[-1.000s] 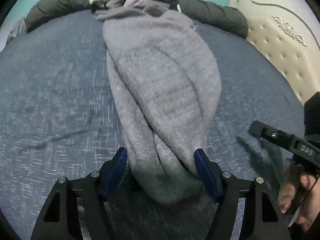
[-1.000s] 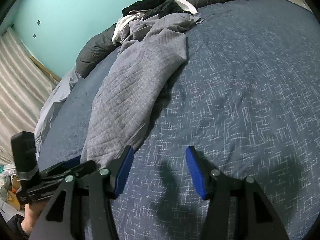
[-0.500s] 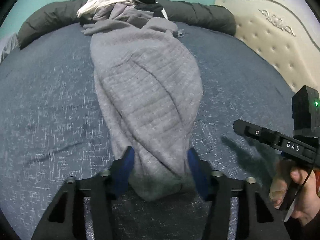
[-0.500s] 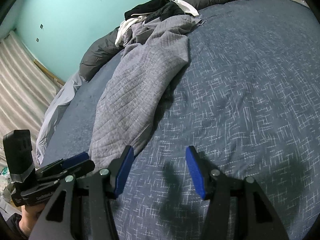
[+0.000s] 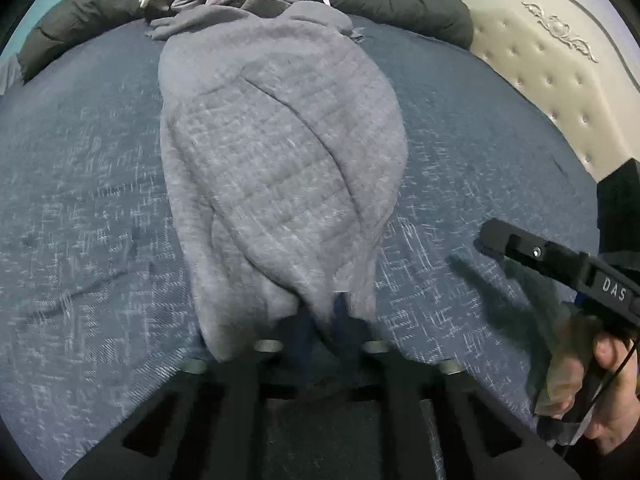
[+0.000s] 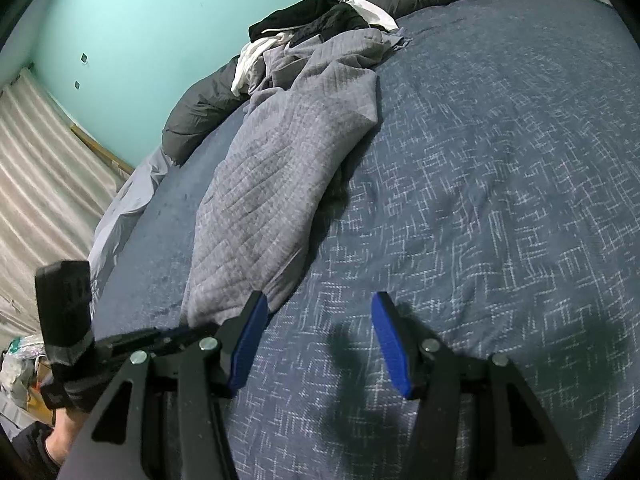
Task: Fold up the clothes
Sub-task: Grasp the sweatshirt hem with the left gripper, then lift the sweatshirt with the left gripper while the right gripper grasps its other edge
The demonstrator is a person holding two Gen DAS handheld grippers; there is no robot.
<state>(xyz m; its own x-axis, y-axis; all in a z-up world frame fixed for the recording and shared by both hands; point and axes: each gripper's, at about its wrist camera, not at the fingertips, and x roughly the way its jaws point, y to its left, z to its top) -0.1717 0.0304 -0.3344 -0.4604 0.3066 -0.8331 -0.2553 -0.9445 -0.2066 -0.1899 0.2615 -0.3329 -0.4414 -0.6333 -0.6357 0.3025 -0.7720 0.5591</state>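
A grey quilted garment (image 5: 280, 160) lies lengthwise on the blue bed cover (image 5: 80, 200), its far end reaching a heap of clothes. My left gripper (image 5: 324, 312) is shut on the garment's near end, where the cloth bunches up over the pads and hides them. In the right wrist view the same garment (image 6: 280, 168) lies to the left, and its near corner sits just beyond the left finger of my right gripper (image 6: 316, 304). That gripper hovers open over the bare cover (image 6: 500, 160), with nothing between its blue pads (image 6: 390, 344).
Black, white and grey clothes (image 6: 312, 20) are heaped at the far end against a dark rolled duvet (image 5: 400, 4). A cream tufted headboard (image 5: 560, 80) bounds the right side. A striped curtain (image 6: 40, 180) and a teal wall stand beyond the bed's left edge.
My left gripper's jaws have closed from wide apart onto the near end of the grey garment. The right gripper has kept its place and its opening.
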